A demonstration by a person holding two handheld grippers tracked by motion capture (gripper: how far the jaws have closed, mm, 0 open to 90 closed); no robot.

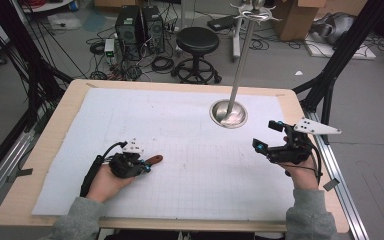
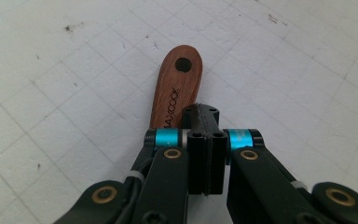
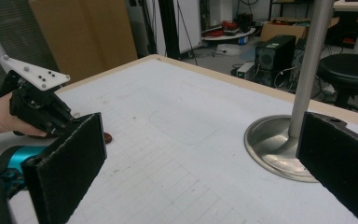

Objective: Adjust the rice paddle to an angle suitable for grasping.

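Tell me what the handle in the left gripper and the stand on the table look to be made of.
Handle: seemingly wood with a smooth reddish-brown finish; faint grain shows, plus printed lettering and a hanging hole. The left gripper is shut on it.
Stand: apparently polished metal, perhaps steel; its round base and pole are silvery and reflective.

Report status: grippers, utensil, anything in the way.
Left gripper shut on wooden handle, low on the mat. Right gripper open, empty, near the stand. Nothing between handle and stand.
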